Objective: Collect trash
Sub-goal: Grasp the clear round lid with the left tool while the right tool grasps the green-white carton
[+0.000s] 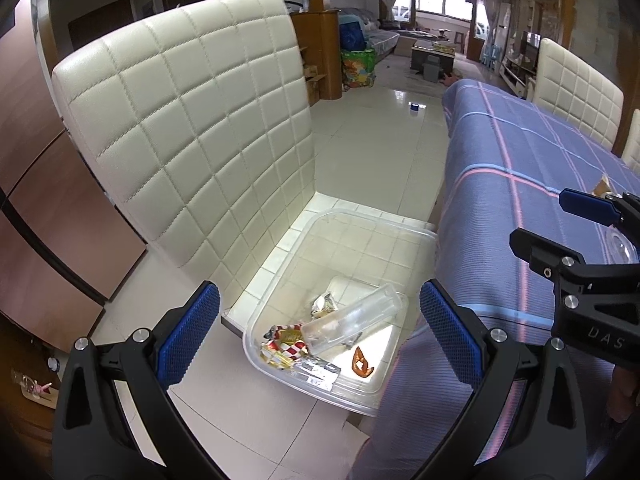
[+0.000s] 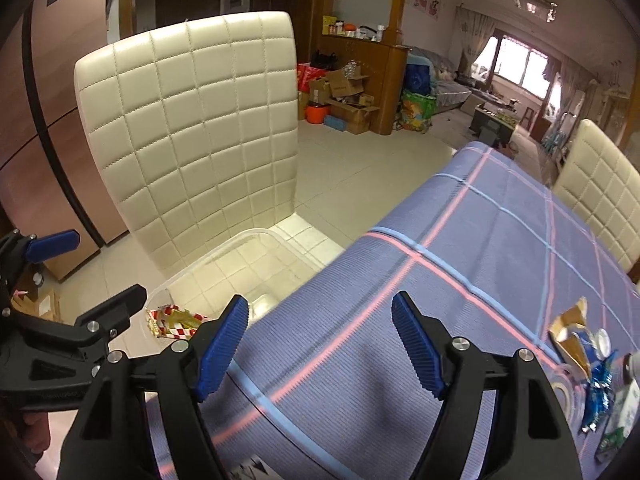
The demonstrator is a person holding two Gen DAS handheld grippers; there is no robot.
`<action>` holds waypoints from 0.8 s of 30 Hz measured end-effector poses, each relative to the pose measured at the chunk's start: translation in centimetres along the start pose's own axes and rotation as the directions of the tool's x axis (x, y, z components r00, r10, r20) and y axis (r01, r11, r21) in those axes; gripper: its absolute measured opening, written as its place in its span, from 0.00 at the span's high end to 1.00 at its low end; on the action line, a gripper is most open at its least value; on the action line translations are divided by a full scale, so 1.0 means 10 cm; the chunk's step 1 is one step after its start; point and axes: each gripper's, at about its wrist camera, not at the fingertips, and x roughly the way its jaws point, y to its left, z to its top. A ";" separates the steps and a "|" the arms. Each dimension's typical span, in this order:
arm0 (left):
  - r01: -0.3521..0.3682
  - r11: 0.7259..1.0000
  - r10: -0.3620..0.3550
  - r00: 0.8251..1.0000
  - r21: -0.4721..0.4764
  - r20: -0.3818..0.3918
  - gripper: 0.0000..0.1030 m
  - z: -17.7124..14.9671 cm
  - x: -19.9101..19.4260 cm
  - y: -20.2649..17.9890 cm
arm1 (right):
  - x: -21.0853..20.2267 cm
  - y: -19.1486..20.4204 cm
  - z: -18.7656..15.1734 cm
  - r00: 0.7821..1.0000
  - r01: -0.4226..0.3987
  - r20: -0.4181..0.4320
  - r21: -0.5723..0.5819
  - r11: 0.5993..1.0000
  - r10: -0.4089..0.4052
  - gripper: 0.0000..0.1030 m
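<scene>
A clear plastic bin (image 1: 280,248) sits on the seat of a cream quilted chair (image 1: 192,120). In it lie a clear plastic bottle (image 1: 352,320), a red-and-white checked wrapper (image 1: 286,346), a silver wrapper (image 1: 324,304) and an orange scrap (image 1: 362,364). My left gripper (image 1: 320,340) is open and empty, just above the bin. My right gripper (image 2: 320,344) is open and empty over the blue plaid tablecloth (image 2: 460,240); it also shows in the left wrist view (image 1: 552,220). Trash lies on the table at right: a gold wrapper (image 2: 570,332), a blue foil wrapper (image 2: 598,392) and a bottle (image 2: 624,408).
The bin (image 2: 208,264) and chair (image 2: 192,120) stand left of the table edge. A second cream chair (image 2: 600,184) stands at the far side of the table. Cardboard boxes (image 2: 344,96) and bags lie on the tiled floor (image 1: 380,132) beyond.
</scene>
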 end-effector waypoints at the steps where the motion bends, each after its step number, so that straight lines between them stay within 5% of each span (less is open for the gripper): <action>1: 0.005 1.000 -0.005 1.000 0.003 0.001 0.04 0.01 -0.01 -0.02 | -0.03 -0.04 -0.02 1.000 0.006 0.002 0.007 1.000 -0.006 0.30; 9: 0.104 0.991 -0.106 0.994 0.088 0.013 0.04 0.09 -0.14 -0.63 | -0.35 -0.63 -0.30 0.995 0.097 -0.002 0.123 0.988 -0.098 0.30; 15: 0.229 0.959 -0.232 0.973 0.164 -0.003 0.04 0.14 -0.25 -1.28 | -0.69 -1.21 -0.66 0.979 0.201 -0.015 0.212 0.956 -0.202 0.30; 24: 0.393 0.883 -0.380 0.920 0.258 -0.099 0.03 0.14 -0.27 -2.36 | -1.24 -2.25 -1.31 0.914 0.400 -0.105 0.388 0.830 -0.391 0.30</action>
